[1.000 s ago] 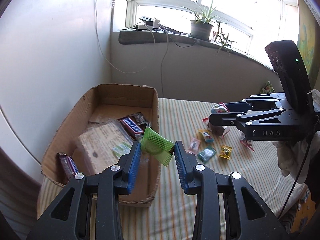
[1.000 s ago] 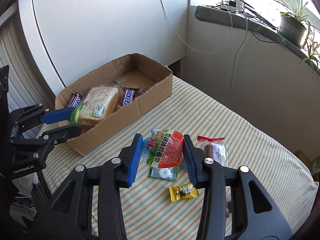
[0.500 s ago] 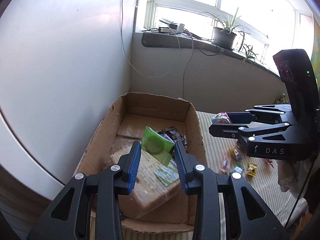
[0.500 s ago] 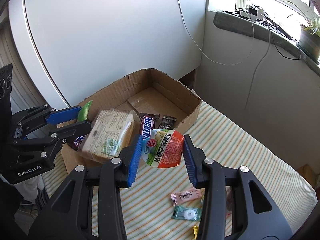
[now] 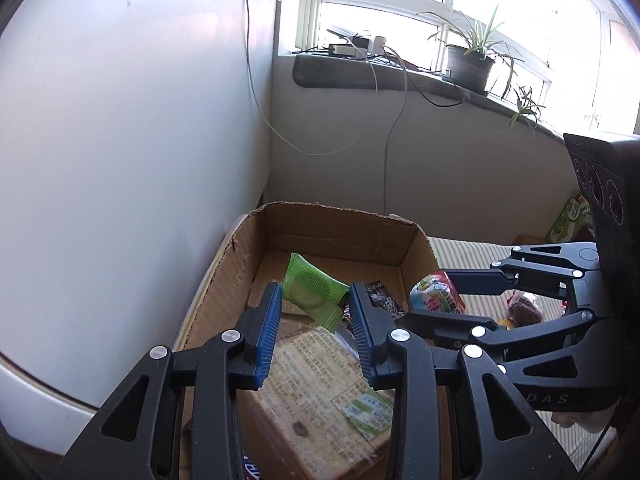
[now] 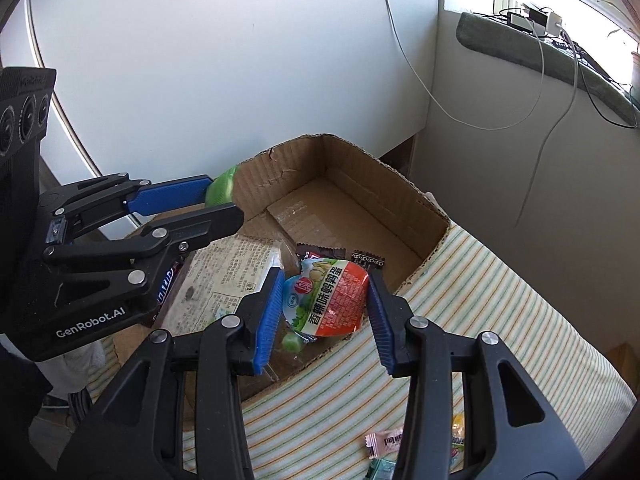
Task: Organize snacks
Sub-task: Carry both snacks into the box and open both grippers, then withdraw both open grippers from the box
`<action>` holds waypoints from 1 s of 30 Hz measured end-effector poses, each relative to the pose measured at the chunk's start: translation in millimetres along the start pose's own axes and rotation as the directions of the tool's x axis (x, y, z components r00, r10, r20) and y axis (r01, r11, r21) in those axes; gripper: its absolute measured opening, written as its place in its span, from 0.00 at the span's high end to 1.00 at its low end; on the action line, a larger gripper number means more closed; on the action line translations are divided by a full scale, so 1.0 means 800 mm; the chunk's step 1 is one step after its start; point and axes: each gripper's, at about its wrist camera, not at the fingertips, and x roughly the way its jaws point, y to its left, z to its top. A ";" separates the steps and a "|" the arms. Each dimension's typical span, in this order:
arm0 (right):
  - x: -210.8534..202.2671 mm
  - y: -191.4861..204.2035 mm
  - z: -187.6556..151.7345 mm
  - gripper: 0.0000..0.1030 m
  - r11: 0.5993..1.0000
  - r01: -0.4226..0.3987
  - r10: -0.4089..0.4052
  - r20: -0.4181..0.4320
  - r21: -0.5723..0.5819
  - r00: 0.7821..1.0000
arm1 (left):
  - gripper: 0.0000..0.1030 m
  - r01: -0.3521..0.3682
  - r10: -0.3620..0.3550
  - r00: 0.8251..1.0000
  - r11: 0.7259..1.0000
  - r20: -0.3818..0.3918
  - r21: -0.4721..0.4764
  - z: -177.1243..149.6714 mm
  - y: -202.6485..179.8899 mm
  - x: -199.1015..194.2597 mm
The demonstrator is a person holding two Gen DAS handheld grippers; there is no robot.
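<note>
My left gripper (image 5: 315, 312) is shut on a green snack packet (image 5: 314, 293) and holds it above the open cardboard box (image 5: 340, 226). My right gripper (image 6: 325, 300) is shut on a red and white snack pouch (image 6: 326, 300), held over the box's near edge (image 6: 404, 204). The box holds a large flat cracker pack (image 6: 228, 272), Snickers bars (image 6: 166, 286) and dark small packets (image 6: 366, 258). In the left wrist view the right gripper (image 5: 434, 300) with its pouch (image 5: 436, 298) hangs at the box's right side. In the right wrist view the left gripper (image 6: 218, 202) shows with the green packet (image 6: 221, 192).
The box stands on a striped cloth (image 6: 500, 320) next to a white wall (image 5: 140, 140). Small candies (image 6: 386, 440) lie on the cloth at the front. A wrapped snack (image 5: 524, 308) lies right of the box. A sill with cables and plants (image 5: 468, 64) runs behind.
Both grippers have moved toward the box, each with its snack. The left one now hangs over the box's middle; the right one has come from above the loose candies to the box's edge.
</note>
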 end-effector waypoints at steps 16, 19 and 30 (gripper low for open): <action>0.005 0.006 0.002 0.34 0.999 0.005 -0.005 0.017 -0.036 1.000 | 0.47 -0.034 0.034 0.999 0.998 0.012 -0.045 0.008 0.013 -0.003; 0.001 0.006 0.001 0.34 0.999 0.009 -0.009 0.015 -0.038 1.000 | 0.47 -0.036 0.037 0.999 0.998 0.022 -0.045 0.009 0.011 -0.010; -0.030 0.011 -0.012 0.34 0.999 0.033 -0.032 0.031 -0.039 0.999 | 0.47 -0.033 0.035 0.997 0.999 0.066 -0.024 0.010 -0.009 -0.047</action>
